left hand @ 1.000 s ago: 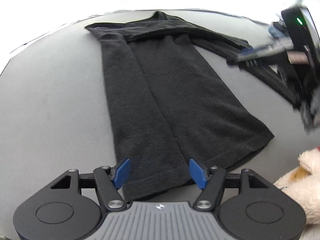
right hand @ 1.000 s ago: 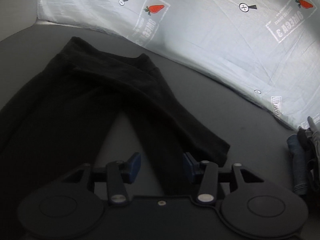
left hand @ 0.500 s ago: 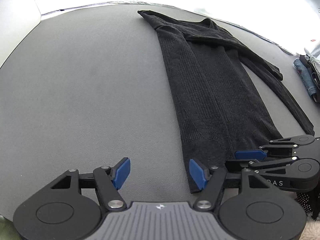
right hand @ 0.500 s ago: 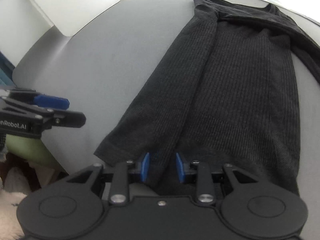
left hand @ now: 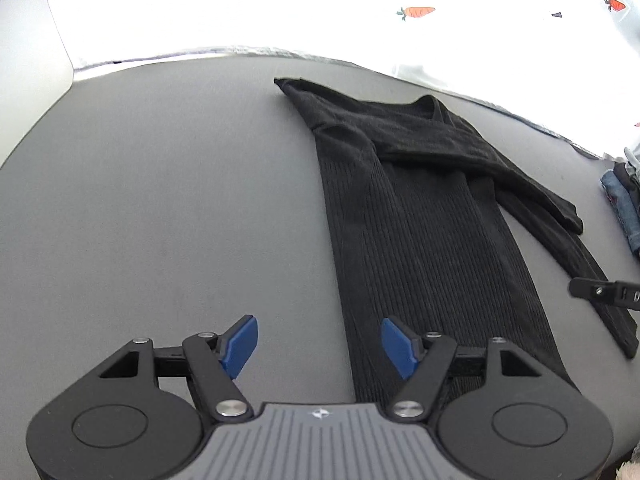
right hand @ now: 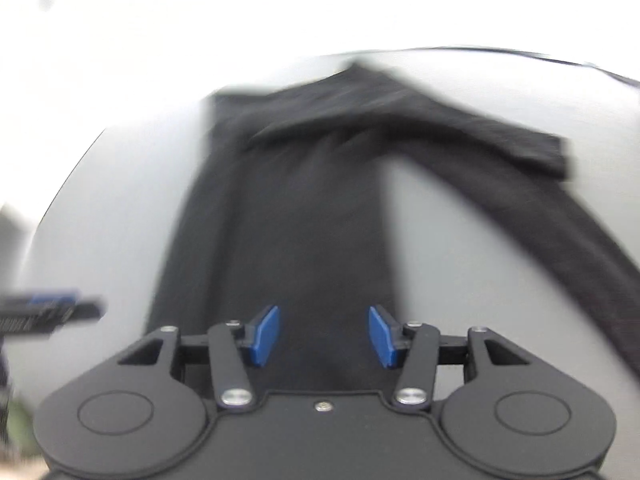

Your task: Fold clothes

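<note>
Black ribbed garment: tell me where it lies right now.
In the left wrist view the black ribbed garment lies flat on the grey table, right of centre, its hem by the left gripper and the folded jeans at the far right.

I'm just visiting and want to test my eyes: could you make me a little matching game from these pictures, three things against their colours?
Things:
1. garment
2. table
3. gripper pads

Colours:
A. blue
B. black
C. grey

Pairs: 1-B, 2-C, 3-A.
</note>
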### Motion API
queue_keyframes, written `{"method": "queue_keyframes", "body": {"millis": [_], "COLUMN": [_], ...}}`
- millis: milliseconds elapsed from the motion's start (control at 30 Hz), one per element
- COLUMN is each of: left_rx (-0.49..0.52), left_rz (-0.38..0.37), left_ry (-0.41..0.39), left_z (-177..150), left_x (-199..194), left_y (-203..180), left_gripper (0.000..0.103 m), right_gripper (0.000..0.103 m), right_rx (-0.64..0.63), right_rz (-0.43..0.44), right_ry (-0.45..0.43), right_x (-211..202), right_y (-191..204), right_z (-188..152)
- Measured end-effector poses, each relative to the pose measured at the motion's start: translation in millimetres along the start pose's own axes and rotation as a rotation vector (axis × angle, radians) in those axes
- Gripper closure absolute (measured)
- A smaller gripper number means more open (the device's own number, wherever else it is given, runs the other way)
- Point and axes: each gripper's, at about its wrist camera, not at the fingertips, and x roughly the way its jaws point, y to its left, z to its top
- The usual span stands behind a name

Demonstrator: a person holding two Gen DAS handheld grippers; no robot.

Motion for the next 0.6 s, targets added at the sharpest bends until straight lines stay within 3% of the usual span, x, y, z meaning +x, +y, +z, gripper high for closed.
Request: {"method": "queue_keyframes", "body": {"millis": [100, 200, 367, 400, 467, 500, 533, 600], "left_rx": [0.032, 0.058, 0.056, 0.061, 0.087, 0.098, 0.107, 0.143], "left_rz": [0.043, 0.084, 0.142, 0.152, 0.178, 0.191, 0.198, 0.195], "left_ry": [-0.044, -0.068, -0.049, -0.045, -0.033, -0.027, -0.022, -0.015], "left_z": [34.3, 70.3, 131.2, 141.0, 156.8, 162.9, 167.7, 176.9], "left_x": [14.9, 37.3, 92.9, 104.9, 128.9, 138.9, 147.5, 163.9], "left_y": [-5.6, -8.2, -6.7, -7.6, -11.1, -13.2, -16.0, -23.1], "left_gripper": [0.031, 0.029, 0.029, 0.029, 0.029, 0.029, 0.029, 0.029], "right_gripper": [0.04, 0.033, 0.032, 0.033, 0.046, 0.048, 0.075, 0.093], "right_rx": [0.177, 0.267, 0.311, 0.313, 0.313, 0.271, 0.187, 0.074], "right_rz": [-0.121, -0.215, -0.343, -0.328, -0.285, -0.299, -0.302, -0.324], "right_ry": [-0.095, -0.149, -0.119, -0.101, -0.063, -0.063, -0.046, -0.054], "right_x": [9.2, 29.6, 89.0, 99.6, 120.3, 124.9, 128.7, 127.8], "right_y": [-55.0, -97.9, -145.9, -149.4, -154.9, -149.0, -139.4, -124.1], "right_z": [37.8, 73.3, 121.8, 125.8, 132.6, 133.5, 134.7, 137.7]}}
